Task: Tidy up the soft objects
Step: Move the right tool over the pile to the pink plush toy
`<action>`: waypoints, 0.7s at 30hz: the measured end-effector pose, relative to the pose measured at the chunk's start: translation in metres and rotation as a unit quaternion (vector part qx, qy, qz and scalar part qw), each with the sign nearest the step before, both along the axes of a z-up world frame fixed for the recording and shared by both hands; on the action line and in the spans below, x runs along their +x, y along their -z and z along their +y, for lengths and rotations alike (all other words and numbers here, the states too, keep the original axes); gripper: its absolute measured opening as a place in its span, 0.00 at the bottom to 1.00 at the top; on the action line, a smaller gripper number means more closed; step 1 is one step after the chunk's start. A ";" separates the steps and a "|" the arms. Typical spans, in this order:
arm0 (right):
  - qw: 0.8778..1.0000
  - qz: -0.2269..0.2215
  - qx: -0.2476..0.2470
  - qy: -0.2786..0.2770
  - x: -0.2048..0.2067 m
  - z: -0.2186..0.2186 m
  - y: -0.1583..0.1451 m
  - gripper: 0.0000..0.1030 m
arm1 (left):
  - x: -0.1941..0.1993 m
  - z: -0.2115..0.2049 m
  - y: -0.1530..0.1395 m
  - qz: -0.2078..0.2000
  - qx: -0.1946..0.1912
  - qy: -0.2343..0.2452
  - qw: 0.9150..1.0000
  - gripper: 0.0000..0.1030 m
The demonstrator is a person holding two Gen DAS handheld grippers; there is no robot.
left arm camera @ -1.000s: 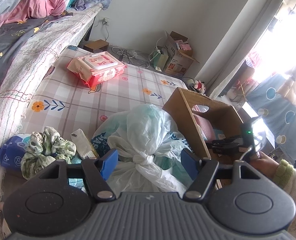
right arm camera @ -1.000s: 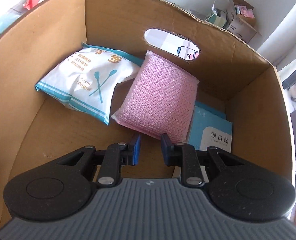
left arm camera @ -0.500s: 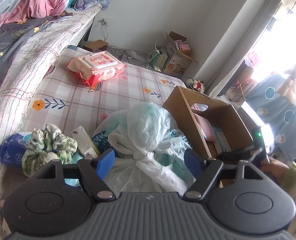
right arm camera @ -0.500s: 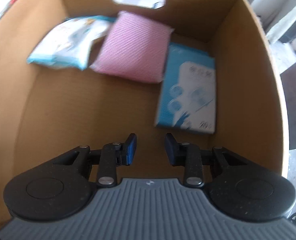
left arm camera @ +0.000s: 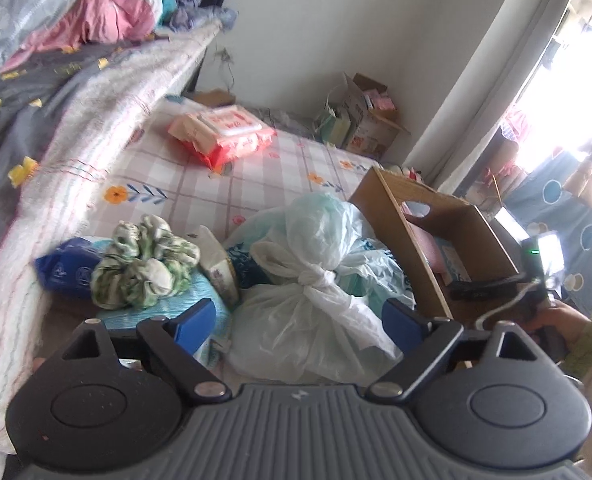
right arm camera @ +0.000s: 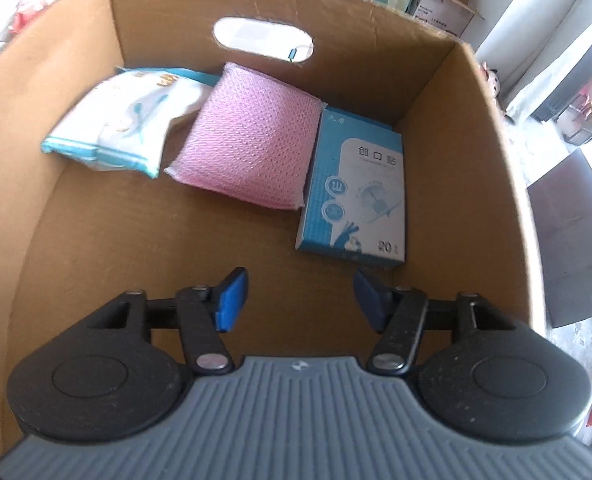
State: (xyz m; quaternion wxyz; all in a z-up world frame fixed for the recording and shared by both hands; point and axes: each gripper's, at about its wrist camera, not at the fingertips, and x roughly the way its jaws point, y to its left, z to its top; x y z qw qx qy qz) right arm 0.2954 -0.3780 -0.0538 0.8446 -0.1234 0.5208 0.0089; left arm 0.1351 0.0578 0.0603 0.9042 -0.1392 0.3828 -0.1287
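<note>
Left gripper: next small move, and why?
Probably ease the left gripper forward and down over the knot of the tied plastic bag, then close. Its jaws are opening, not yet pressing the bag that lies between them. The right gripper, jaws opening and empty, hangs over the box, where the pink sponge already lies.

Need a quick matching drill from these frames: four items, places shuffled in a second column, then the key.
1. pink mesh sponge
2. blue bandage box
3. red-and-white wipes pack
4. knotted white plastic bag

A. far end of the checked mat
B. in the cardboard box, against the right wall
C. between the left gripper's opening jaws
D. in the cardboard box, middle

1-D, 2-B, 3-A, 4-C
</note>
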 end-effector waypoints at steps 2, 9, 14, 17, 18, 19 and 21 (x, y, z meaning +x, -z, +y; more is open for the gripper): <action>1.000 -0.020 0.018 0.002 -0.017 0.000 -0.019 0.70 | -0.010 0.002 -0.001 -0.015 0.007 -0.003 1.000 0.90; 0.983 -0.115 0.143 0.009 -0.081 0.008 -0.091 0.81 | -0.046 0.016 -0.005 -0.053 0.032 -0.011 0.998 0.90; 0.955 -0.171 0.241 -0.010 -0.123 0.039 -0.132 0.84 | -0.067 0.029 -0.007 -0.067 0.042 -0.030 0.996 0.97; 0.937 -0.185 0.296 -0.028 -0.139 0.062 -0.142 0.84 | -0.079 0.038 -0.007 -0.074 0.047 -0.045 0.995 0.99; 0.931 -0.190 0.311 -0.036 -0.144 0.070 -0.144 0.84 | -0.083 0.040 -0.007 -0.076 0.047 -0.048 0.995 1.00; 0.925 -0.195 0.324 -0.045 -0.149 0.080 -0.146 0.84 | -0.086 0.043 -0.006 -0.076 0.047 -0.051 0.995 1.00; 0.915 -0.202 0.345 -0.061 -0.161 0.101 -0.151 0.84 | -0.092 0.048 -0.005 -0.073 0.041 -0.057 0.995 1.00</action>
